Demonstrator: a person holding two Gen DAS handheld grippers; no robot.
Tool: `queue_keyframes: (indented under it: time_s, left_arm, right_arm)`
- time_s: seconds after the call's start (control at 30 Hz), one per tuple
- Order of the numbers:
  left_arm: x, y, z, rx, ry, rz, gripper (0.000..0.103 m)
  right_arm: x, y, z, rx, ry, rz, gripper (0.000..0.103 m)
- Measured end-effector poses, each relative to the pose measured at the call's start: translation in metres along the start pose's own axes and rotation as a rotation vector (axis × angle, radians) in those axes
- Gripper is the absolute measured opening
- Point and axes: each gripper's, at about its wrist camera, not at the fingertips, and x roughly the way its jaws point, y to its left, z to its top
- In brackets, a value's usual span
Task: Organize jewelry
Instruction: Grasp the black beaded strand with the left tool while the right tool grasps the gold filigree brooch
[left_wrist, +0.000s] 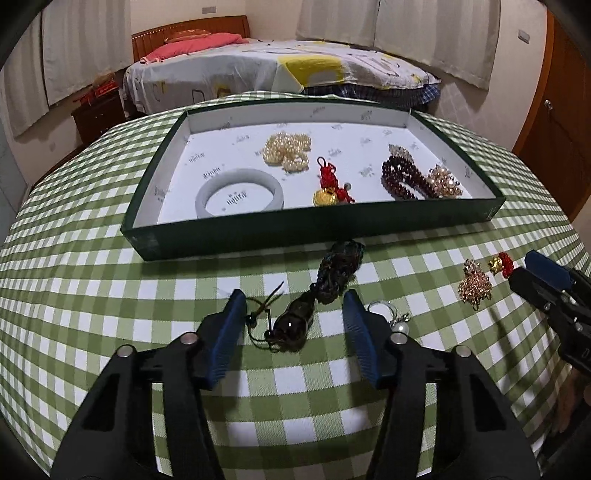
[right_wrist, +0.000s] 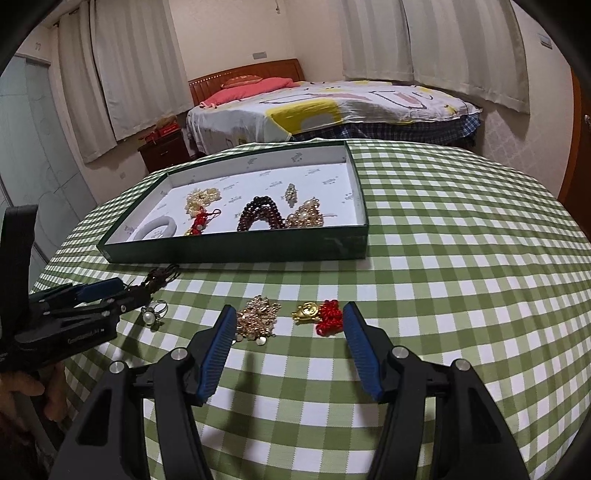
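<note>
In the left wrist view, the left hand-held gripper (left_wrist: 293, 306) is seen lowered over the green-checked surface (left_wrist: 110, 295), its blue pads (left_wrist: 229, 332) spread partway with a gap on each side of what lies between them. Between the jaws lies a dark pendant (left_wrist: 295, 326) on a dark braided cord (left_wrist: 341, 267); whether either pad touches the cord's knotted end cannot be told. A pearl ring (left_wrist: 388, 314) lies just beside the right pad. Beyond, a dark green tray (left_wrist: 258, 236) with a white lining is set on the surface, holding a pale bangle (left_wrist: 240, 194), cream pearls (left_wrist: 288, 151), a red knot charm (left_wrist: 330, 182) and dark red beads (left_wrist: 400, 175). The right hand-held gripper (left_wrist: 532, 269) enters at the right edge.

In the right wrist view, the right hand-held gripper (right_wrist: 290, 314) is held about half open and empty, nothing pinched. Between and just ahead of its pads lie a gold chain cluster (right_wrist: 258, 319) and a gold charm with red knot (right_wrist: 319, 315), both on the surface, near the tray's front wall.
</note>
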Motion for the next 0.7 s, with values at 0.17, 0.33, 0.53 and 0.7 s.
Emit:
queue_keyframes:
  time_s: [0.17, 0.33, 0.53, 0.7]
  left_arm:
    - [-0.004, 0.007, -0.001, -0.014, -0.007, -0.001, 0.020]
    - [-0.011, 0.017, -0.004, -0.052, -0.031, -0.012, 0.016]
    - [-0.017, 0.031, -0.011, -0.100, -0.041, 0.006, 0.016]
    - [-0.020, 0.033, -0.016, -0.098, -0.053, 0.017, 0.016]
  right_arm:
    - [0.001, 0.006, 0.000, -0.013, 0.008, 0.013, 0.058]
    - [0.008, 0.017, 0.000, -0.043, 0.042, 0.041, 0.058]
    - [0.019, 0.029, 0.001, -0.090, 0.085, 0.047, 0.054]
    - [0.028, 0.032, 0.001, -0.109, 0.113, 0.026, 0.050]
